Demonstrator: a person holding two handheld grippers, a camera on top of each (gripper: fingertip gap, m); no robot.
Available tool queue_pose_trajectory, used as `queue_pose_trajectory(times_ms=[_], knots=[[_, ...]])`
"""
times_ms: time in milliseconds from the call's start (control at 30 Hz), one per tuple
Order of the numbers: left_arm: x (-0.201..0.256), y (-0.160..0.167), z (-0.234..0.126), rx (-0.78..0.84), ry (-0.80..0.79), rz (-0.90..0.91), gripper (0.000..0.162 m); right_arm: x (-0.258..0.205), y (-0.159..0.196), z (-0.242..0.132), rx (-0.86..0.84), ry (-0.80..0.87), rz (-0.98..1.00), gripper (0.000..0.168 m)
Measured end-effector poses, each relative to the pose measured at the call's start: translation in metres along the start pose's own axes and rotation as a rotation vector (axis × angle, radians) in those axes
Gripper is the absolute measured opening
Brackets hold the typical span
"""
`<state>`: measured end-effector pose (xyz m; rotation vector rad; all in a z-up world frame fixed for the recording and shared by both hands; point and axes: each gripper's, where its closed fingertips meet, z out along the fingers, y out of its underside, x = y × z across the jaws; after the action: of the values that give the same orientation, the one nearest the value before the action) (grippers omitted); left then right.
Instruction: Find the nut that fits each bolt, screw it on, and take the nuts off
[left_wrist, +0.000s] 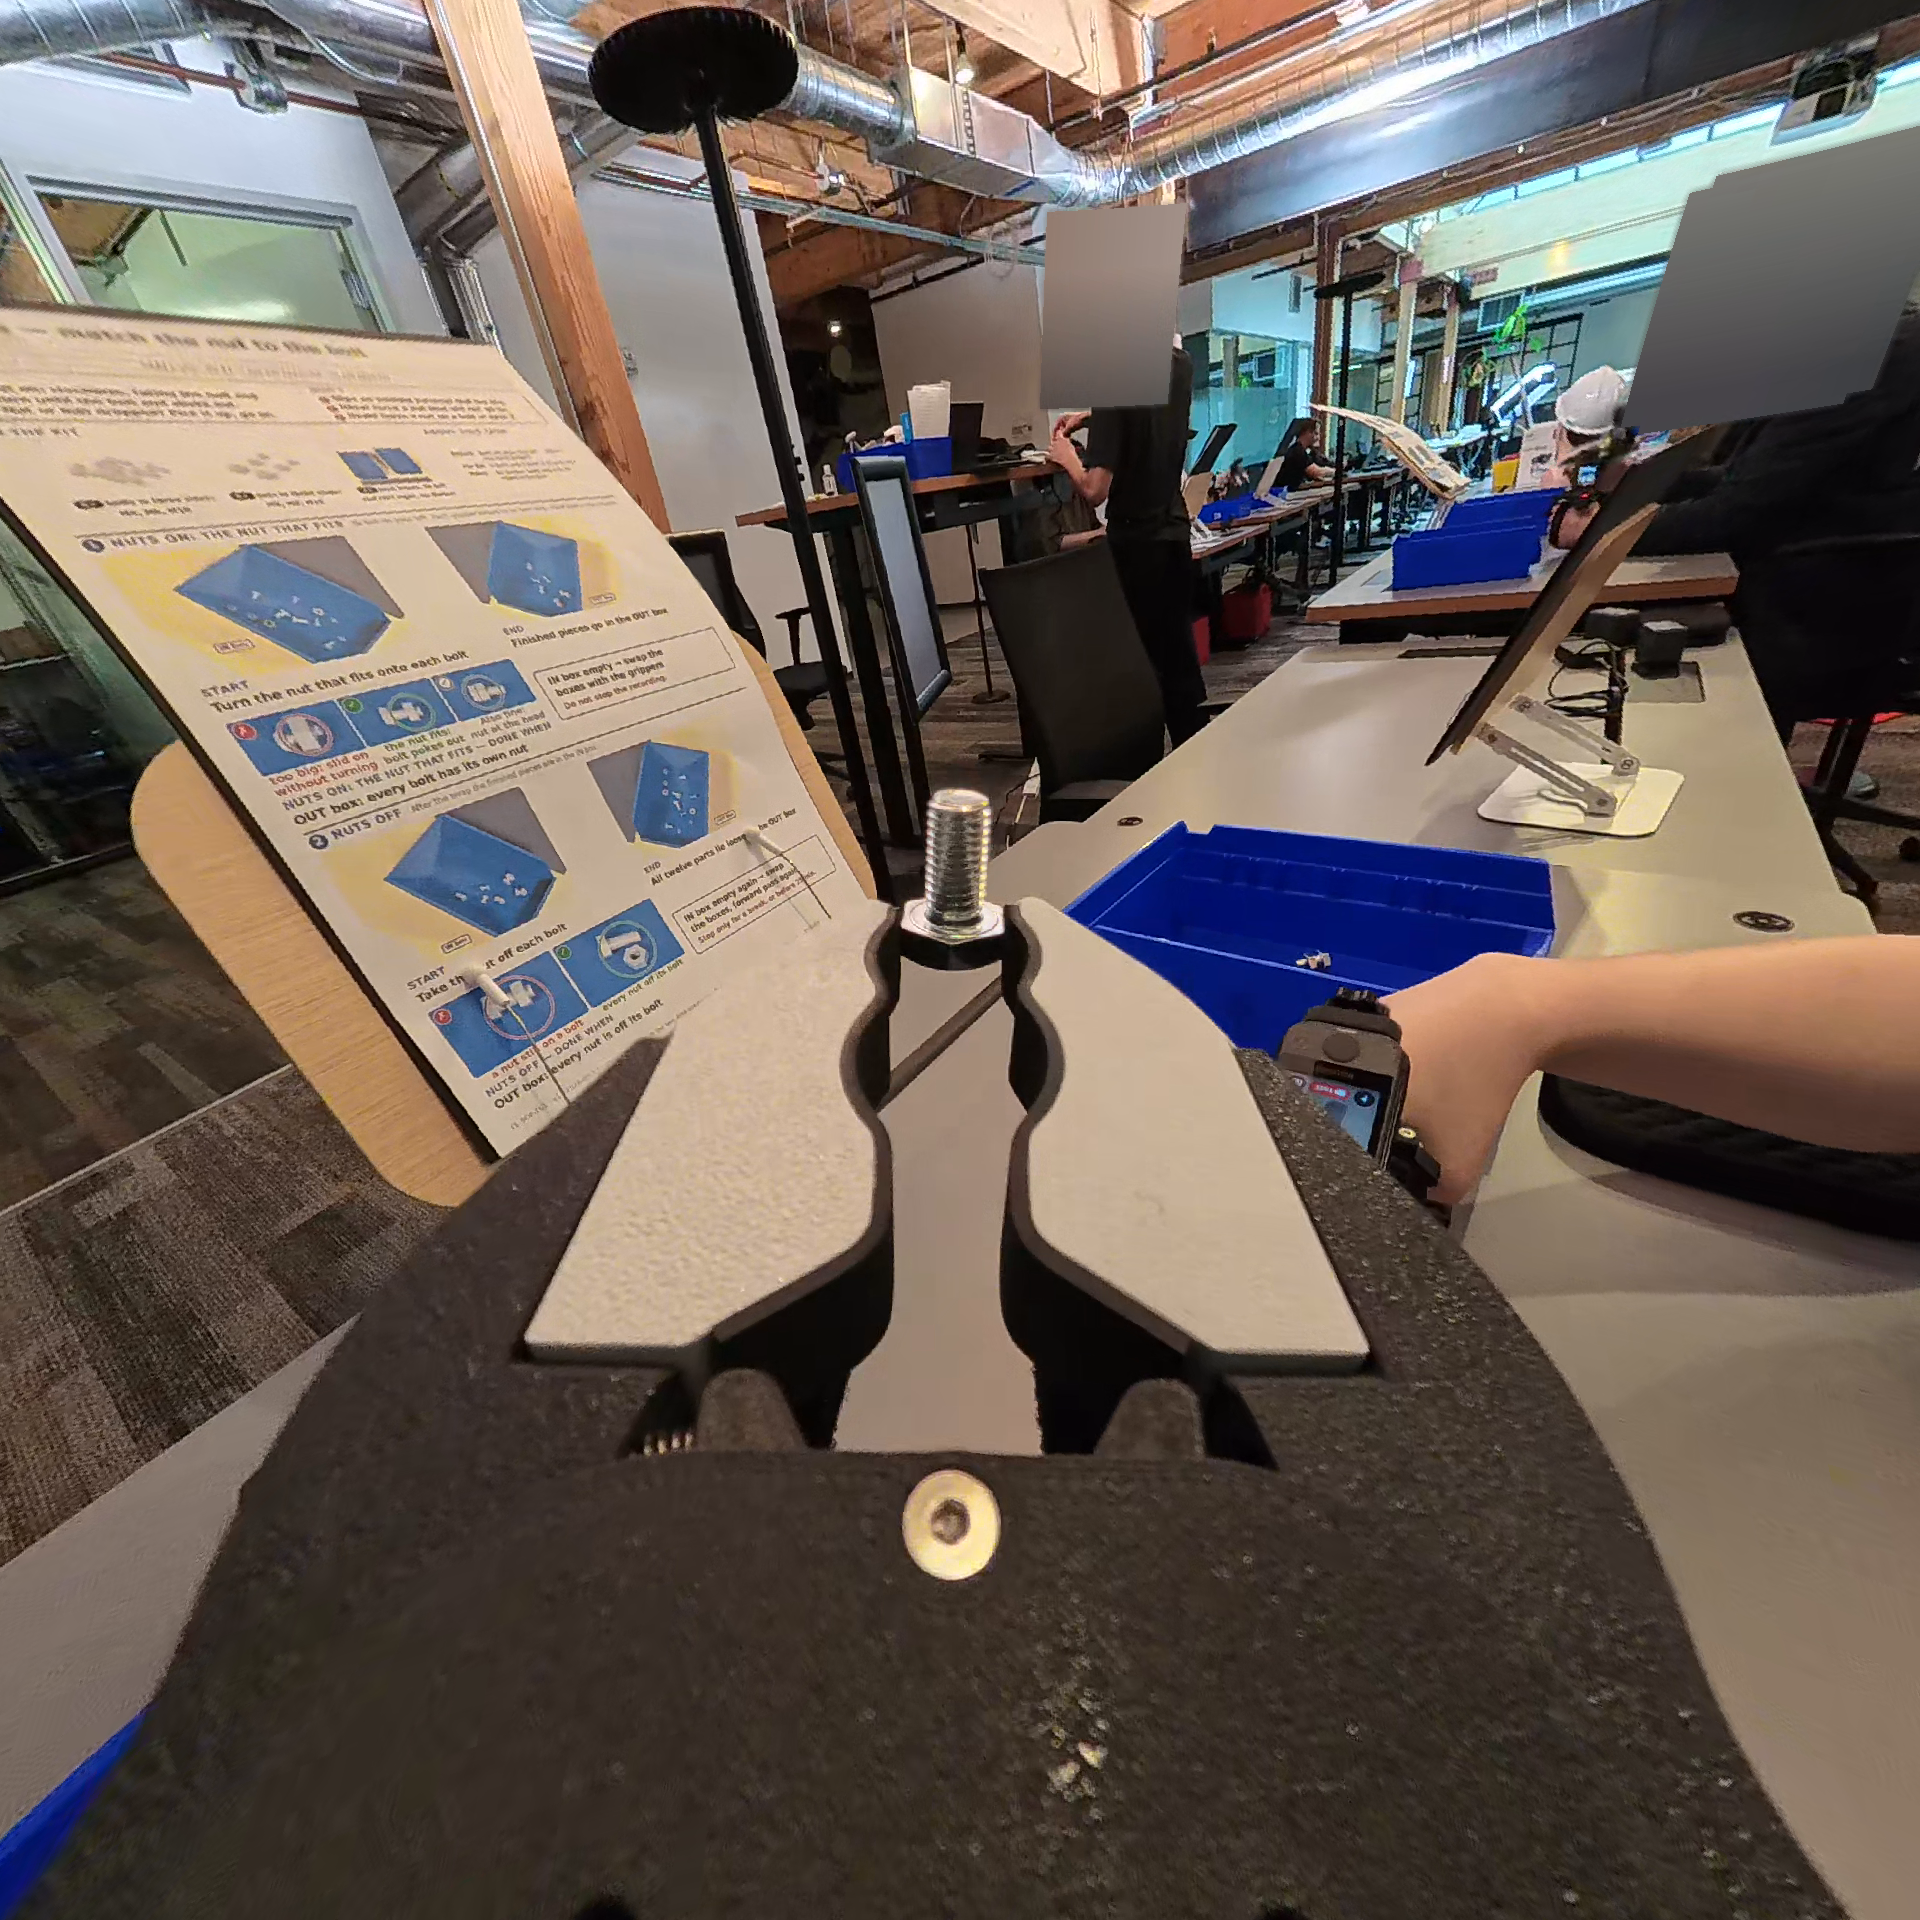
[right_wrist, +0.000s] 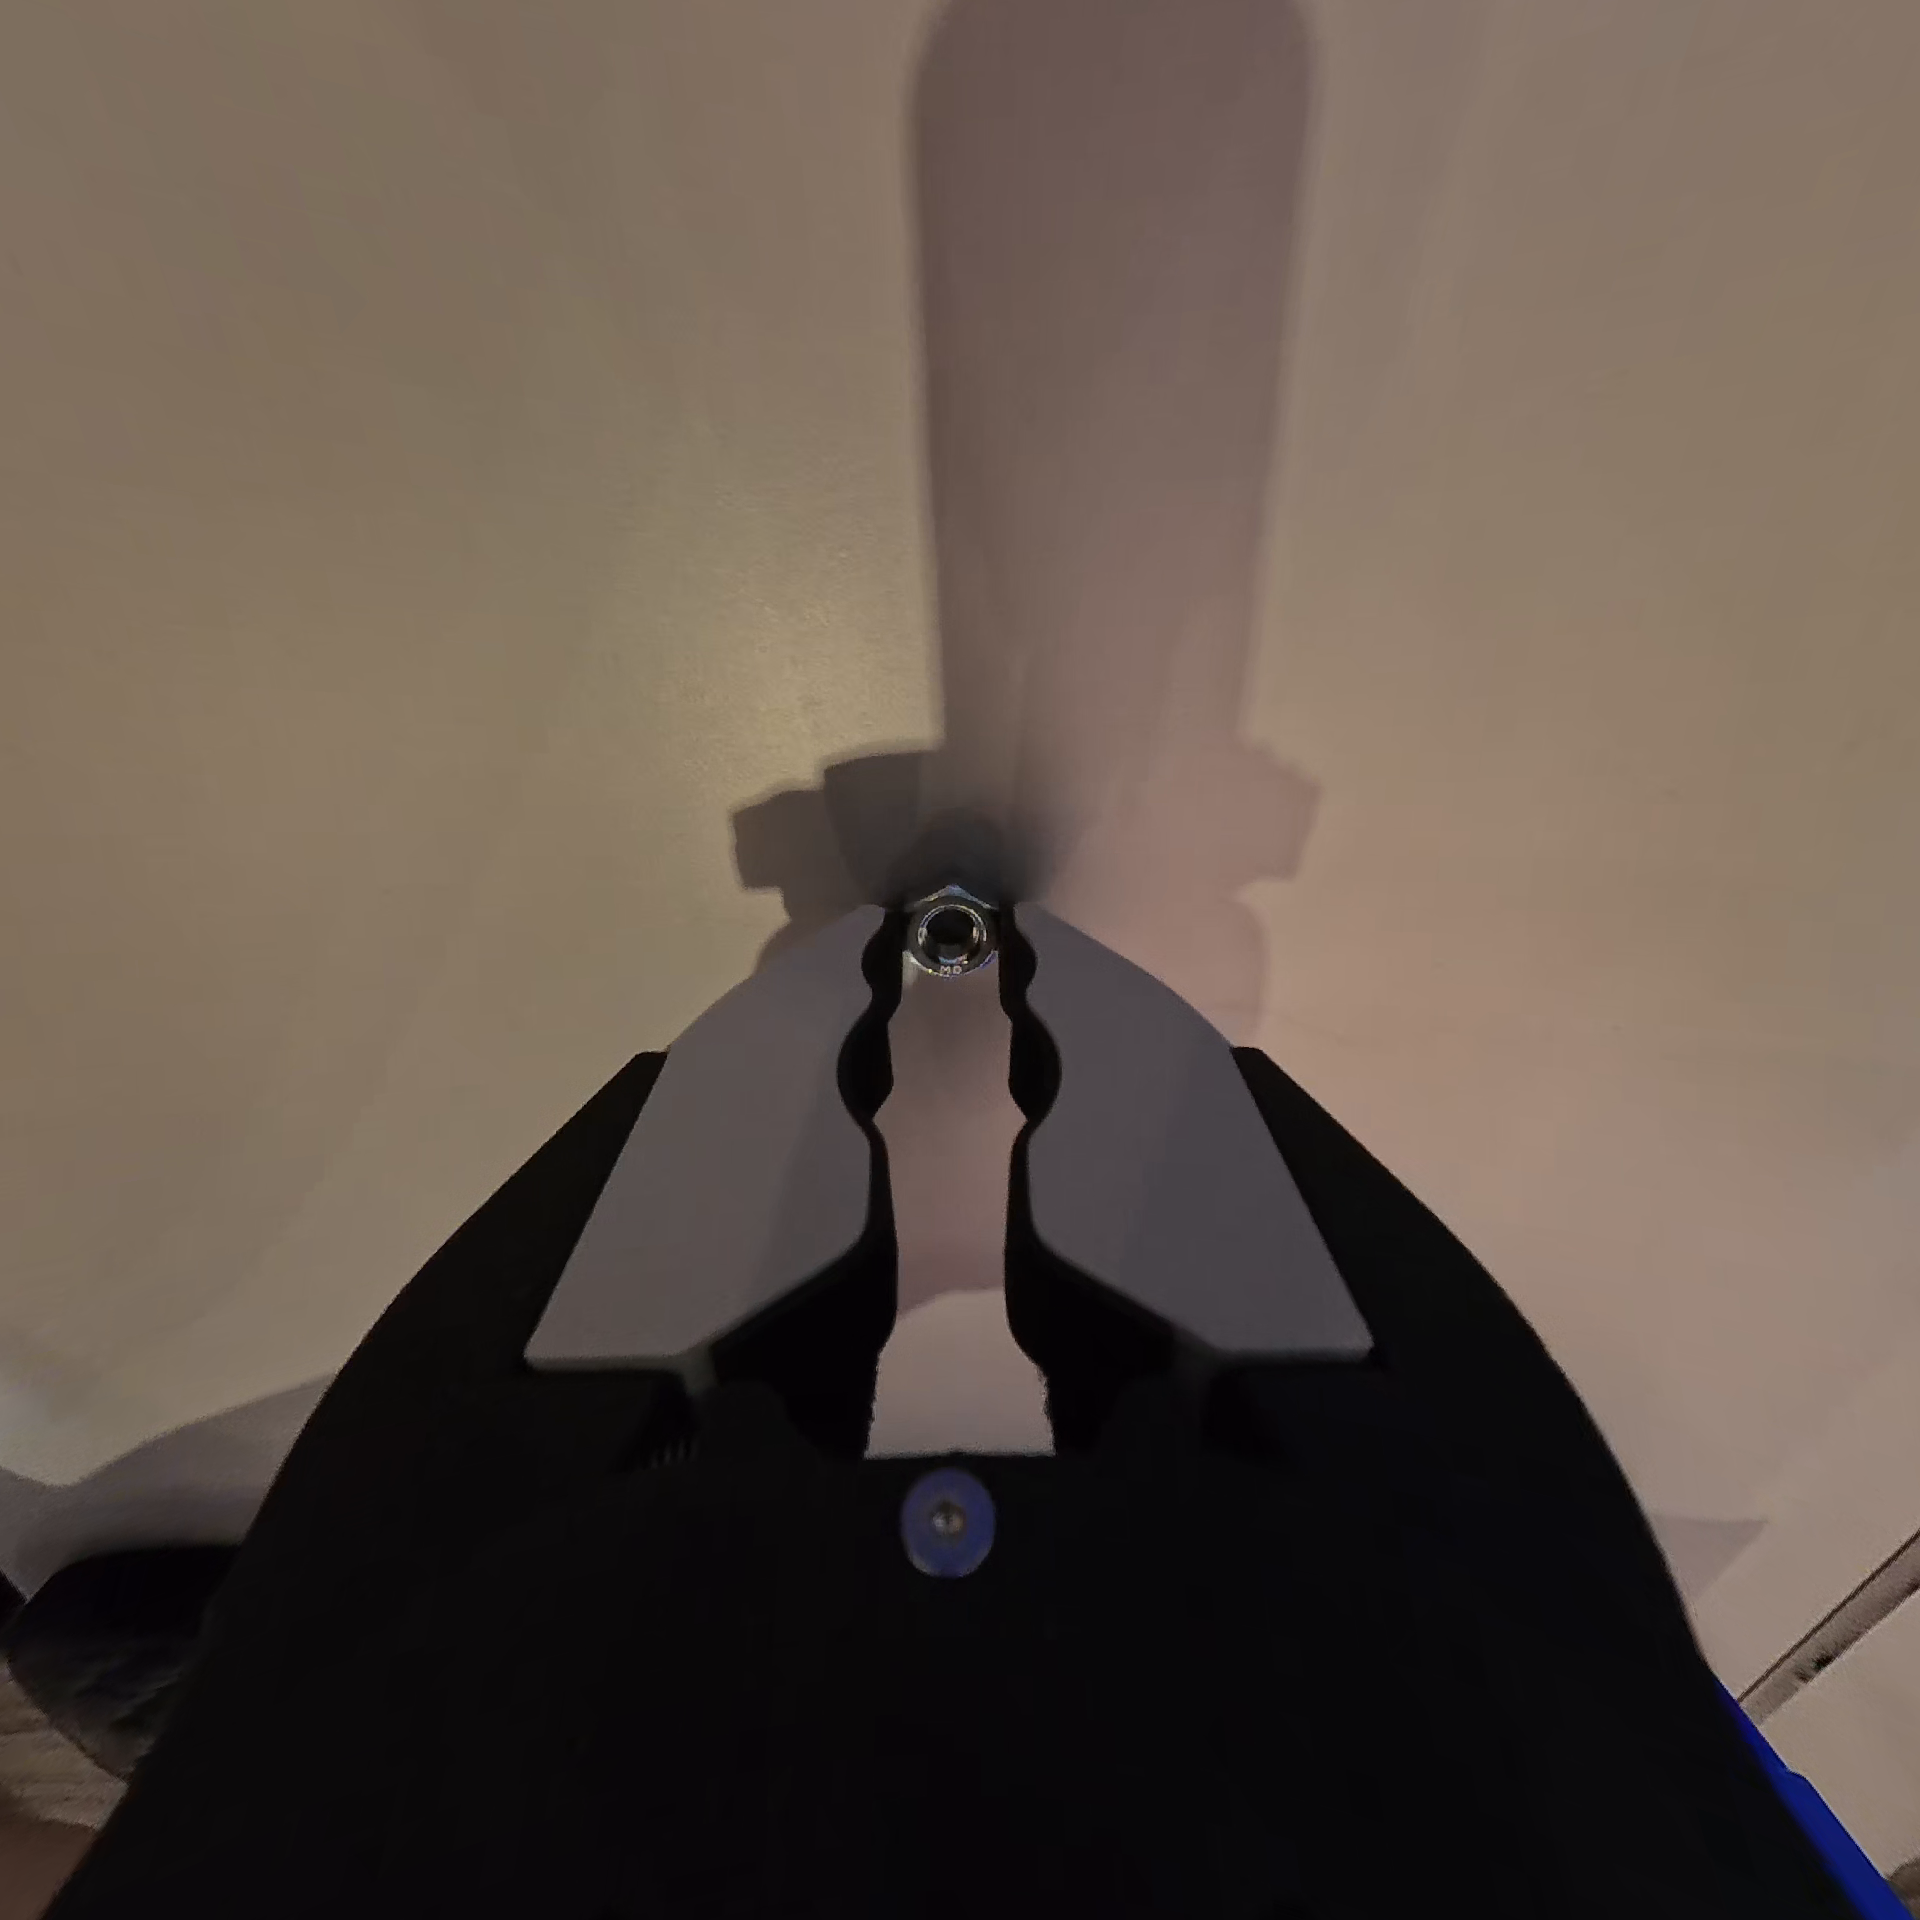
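Fingers of left gripper (left_wrist: 951, 925) clamp upright bolt (left_wrist: 957, 854); right gripper (right_wrist: 948, 935) pinches nut (right_wrist: 948, 933).

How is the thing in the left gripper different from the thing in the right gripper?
The left gripper pinches a bolt by its head, threaded shaft pointing up; the right gripper pinches a nut. The bolt is a long threaded rod; the nut is a short ring with a hole. Both are shiny silver metal, clamped at the fingertips.
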<state>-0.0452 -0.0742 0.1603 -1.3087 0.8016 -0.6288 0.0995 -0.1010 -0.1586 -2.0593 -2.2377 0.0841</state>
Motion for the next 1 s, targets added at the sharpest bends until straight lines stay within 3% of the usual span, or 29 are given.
queue_pose_trajectory(times_ms=[233,500,700,833,1000], knots=[[-0.003,0.014,0.009,-0.037,0.012,-0.018,0.018,0.004,0.012,-0.018,0.074,0.010,0.047,0.019],[0.008,0.026,0.022,-0.072,0.068,-0.037,0.018,0.001,0.046,-0.086,0.141,0.020,0.134,0.018],[0.025,0.043,0.044,-0.107,0.137,-0.065,0.018,-0.036,0.012,-0.194,0.188,0.036,0.007,0.019],[0.043,0.053,0.060,-0.122,0.186,-0.045,0.018,-0.050,-0.029,-0.265,0.241,0.075,-0.082,0.019],[0.068,0.062,0.075,-0.132,0.255,-0.050,0.018,-0.035,-0.069,-0.313,0.201,0.173,-0.123,0.018]])
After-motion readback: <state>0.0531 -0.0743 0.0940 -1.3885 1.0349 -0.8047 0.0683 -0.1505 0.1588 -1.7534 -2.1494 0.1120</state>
